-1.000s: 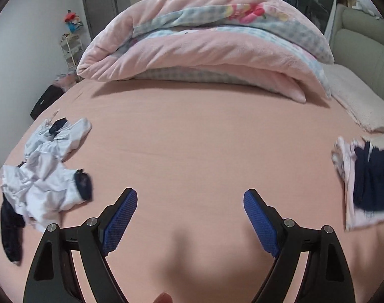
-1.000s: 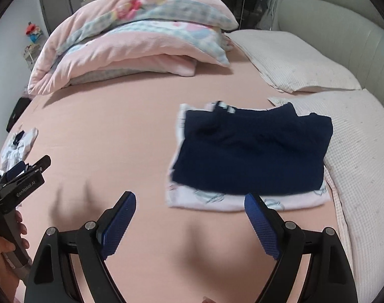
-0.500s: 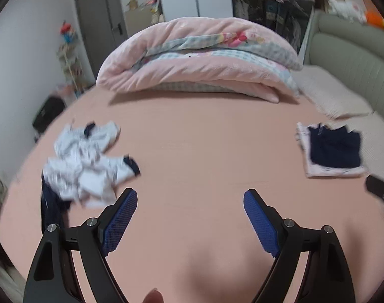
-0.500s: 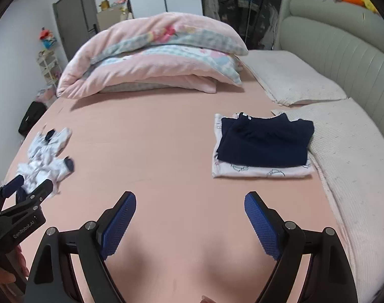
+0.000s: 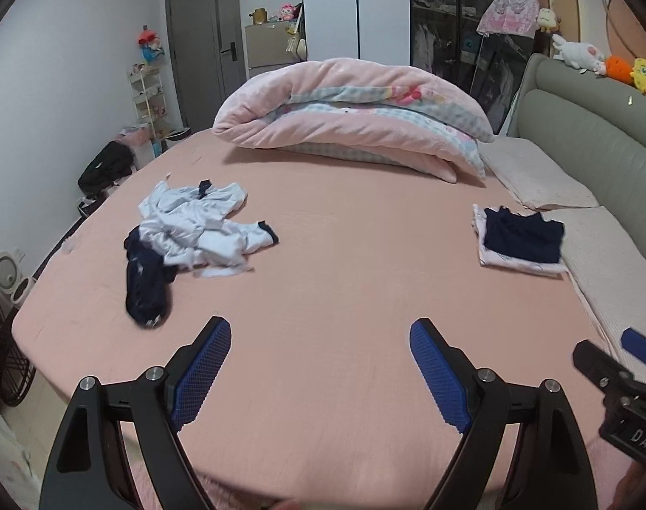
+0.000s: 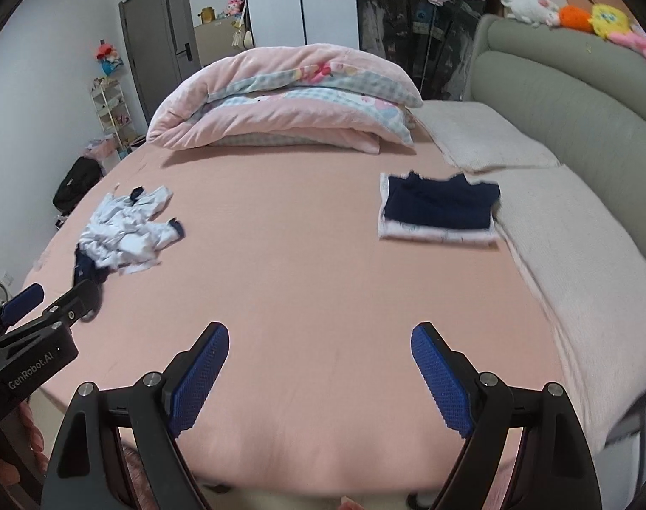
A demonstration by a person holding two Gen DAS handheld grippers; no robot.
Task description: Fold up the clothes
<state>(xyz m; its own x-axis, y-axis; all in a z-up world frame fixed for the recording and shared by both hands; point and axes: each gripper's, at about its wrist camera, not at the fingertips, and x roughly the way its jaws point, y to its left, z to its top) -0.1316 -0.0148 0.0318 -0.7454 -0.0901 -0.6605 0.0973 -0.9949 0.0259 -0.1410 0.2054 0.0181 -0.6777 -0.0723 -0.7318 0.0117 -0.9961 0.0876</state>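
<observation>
A crumpled pile of white and navy clothes [image 5: 187, 233] lies on the left of the pink bed; it also shows in the right wrist view [image 6: 123, 229]. A folded stack, a navy garment on a white one [image 5: 520, 240], lies on the right near the pillows, also in the right wrist view [image 6: 439, 208]. My left gripper [image 5: 320, 365] is open and empty above the bed's near edge. My right gripper [image 6: 320, 365] is open and empty beside it. Each gripper shows at the edge of the other's view.
A rolled pink duvet [image 5: 348, 119] lies at the far side of the pink bed sheet [image 5: 344, 280]. Pale pillows [image 6: 577, 246] and a grey headboard [image 6: 577, 97] run along the right. A black bag [image 5: 106, 165] and a shelf stand on the floor at left.
Both grippers have pulled back and up from the bed, so both clothes piles look smaller and farther. The jaws stayed open.
</observation>
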